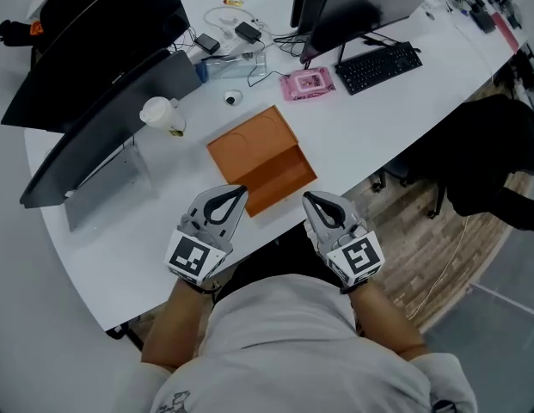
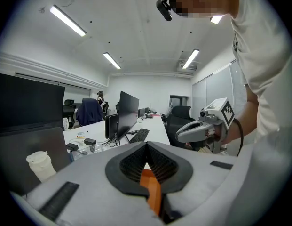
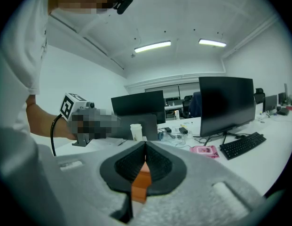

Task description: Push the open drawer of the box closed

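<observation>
Both left gripper [image 1: 242, 190] and right gripper [image 1: 307, 196] hung empty, jaws pressed together, near the orange box [image 1: 254, 140] with open drawer [image 1: 279, 181].

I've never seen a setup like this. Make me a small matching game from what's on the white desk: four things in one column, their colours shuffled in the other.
Things:
1. box with the open drawer
2. lidded cup
3. keyboard
4. flat pack lying between the box and the keyboard

Colours:
A. pink
B. orange
C. black
D. white

Right pairs: 1-B, 2-D, 3-C, 4-A
</observation>
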`<state>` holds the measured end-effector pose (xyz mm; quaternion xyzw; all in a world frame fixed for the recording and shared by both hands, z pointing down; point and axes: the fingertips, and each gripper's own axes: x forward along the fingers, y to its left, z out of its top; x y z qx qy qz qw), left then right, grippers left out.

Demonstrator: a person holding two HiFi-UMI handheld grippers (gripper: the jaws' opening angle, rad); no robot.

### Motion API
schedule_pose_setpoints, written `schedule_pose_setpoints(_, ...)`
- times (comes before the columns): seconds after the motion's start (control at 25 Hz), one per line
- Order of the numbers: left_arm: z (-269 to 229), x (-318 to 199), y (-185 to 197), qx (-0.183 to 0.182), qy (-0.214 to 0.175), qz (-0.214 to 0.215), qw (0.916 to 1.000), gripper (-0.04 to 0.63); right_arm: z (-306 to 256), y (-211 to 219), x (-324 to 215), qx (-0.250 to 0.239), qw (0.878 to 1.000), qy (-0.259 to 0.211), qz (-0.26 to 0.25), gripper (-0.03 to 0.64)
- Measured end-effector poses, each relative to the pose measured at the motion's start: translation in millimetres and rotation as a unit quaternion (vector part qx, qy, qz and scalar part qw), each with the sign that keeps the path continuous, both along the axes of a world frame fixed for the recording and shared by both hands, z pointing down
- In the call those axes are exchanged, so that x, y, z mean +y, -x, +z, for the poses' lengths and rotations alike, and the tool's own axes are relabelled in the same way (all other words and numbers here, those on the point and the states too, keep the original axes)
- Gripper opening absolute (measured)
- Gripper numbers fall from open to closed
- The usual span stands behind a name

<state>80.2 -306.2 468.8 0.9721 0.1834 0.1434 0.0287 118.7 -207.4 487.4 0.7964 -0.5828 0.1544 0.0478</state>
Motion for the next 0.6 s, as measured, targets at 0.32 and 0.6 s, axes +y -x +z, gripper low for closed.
schedule_pose_setpoints(0.32,53.2,1.4,-6.5,-0.028,0.016,0.004,0.9995,0.000,66.6,-6.0,3.1,-0.041,0.999,0.033,0.011,0.005)
schedule_pose_setpoints(0.6,94.0,-0.3,-7.0,-0.052,0.023,0.001,0.9984,0.000,122.0,-3.8,7.1,-0.078,0.995,0.061,0.017,0.057)
